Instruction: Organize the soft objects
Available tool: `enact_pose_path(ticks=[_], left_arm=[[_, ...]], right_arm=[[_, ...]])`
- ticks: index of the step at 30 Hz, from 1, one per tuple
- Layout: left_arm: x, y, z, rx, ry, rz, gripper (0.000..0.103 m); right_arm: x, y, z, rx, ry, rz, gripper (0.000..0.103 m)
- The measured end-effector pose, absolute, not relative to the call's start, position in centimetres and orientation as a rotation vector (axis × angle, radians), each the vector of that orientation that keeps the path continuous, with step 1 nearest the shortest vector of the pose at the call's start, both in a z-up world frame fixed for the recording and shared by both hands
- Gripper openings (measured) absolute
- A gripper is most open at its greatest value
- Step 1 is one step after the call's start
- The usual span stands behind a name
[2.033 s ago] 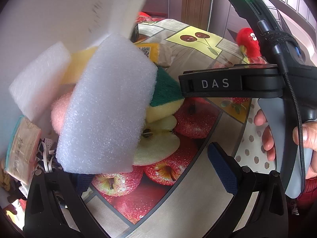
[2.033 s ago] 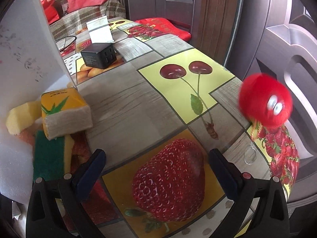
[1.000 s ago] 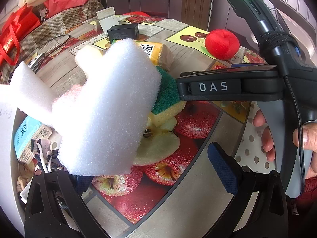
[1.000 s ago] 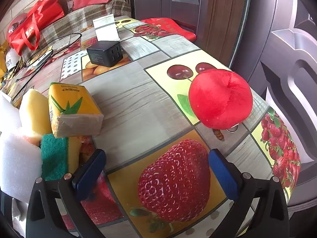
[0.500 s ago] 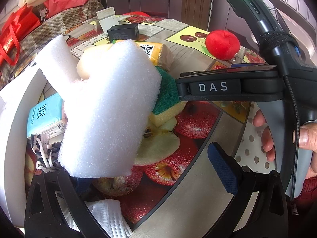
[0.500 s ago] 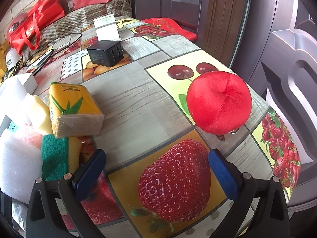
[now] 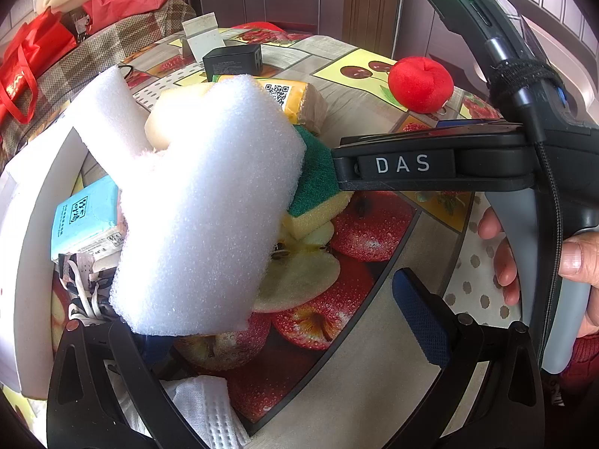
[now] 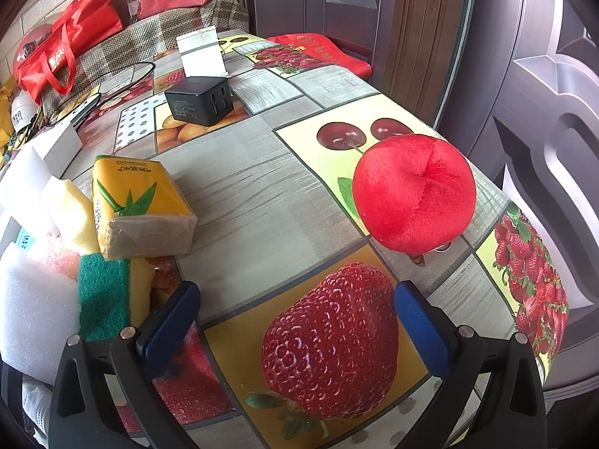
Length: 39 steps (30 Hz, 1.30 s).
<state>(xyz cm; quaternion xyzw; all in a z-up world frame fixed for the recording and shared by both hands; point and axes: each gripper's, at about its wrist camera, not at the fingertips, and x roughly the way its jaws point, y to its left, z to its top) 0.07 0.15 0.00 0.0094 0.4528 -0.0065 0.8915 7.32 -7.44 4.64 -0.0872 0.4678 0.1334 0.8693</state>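
A big white foam block (image 7: 209, 202) stands right in front of my left gripper (image 7: 277, 318), leaning against its left finger. The jaws stand wide apart and do not pinch it. Behind the foam lie a green-and-yellow sponge (image 7: 318, 191), a yellow tissue pack (image 7: 295, 97), a pale yellow sponge (image 7: 168, 119) and a second white foam piece (image 7: 108, 112). A red plush ball (image 8: 413, 192) sits on the table ahead and right of my open, empty right gripper (image 8: 295, 314). The ball also shows in the left wrist view (image 7: 419, 84).
A white box (image 7: 33, 224) at the left holds a blue tissue pack (image 7: 86, 220) and a cable. A black charger (image 8: 200, 101) and a white card (image 8: 202, 56) stand at the back. The table's edge curves at the right, by a door. The right gripper's body (image 7: 430, 166) crosses the left wrist view.
The white box has come to rest at the left, exposing the pile. The red ball has rolled and settled on the table. Both grippers have stayed where they were.
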Motion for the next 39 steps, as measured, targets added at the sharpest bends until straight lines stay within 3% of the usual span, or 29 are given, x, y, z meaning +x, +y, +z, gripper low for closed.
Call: enact_pose_path(ticks=[20, 25, 28, 34, 36, 39], left_arm=[[-0.5, -0.2, 0.3, 0.018, 0.936, -0.01, 0.102], [-5.7, -0.7, 3.9, 0.0, 0.723, -0.029, 0.102], [-9.8, 0.8, 6.6, -0.051, 0.606, -0.019, 0.103], [-15.5, 8.3, 7.6, -0.137, 0.544, 0.082, 0.103], [-16.5, 10.5, 6.6, -0.164, 0.602, 0.138, 0.103], [-16.8, 12.3, 4.7, -0.212, 0.722, 0.161, 0.103]], right_arm=[[7.2, -7.2, 4.7, -0.19, 0.976, 0.296, 0.103], [6.3, -7.0, 5.0, -0.193, 0.953, 0.35, 0.103], [4.9, -7.9, 6.3, -0.137, 0.863, 0.411, 0.103], [1.3, -12.3, 12.8, -0.048, 0.43, 0.551, 0.103], [2.5, -14.1, 13.8, -0.005, 0.396, 0.598, 0.103], [6.2, -16.3, 13.4, 0.023, 0.524, 0.536, 0.103]])
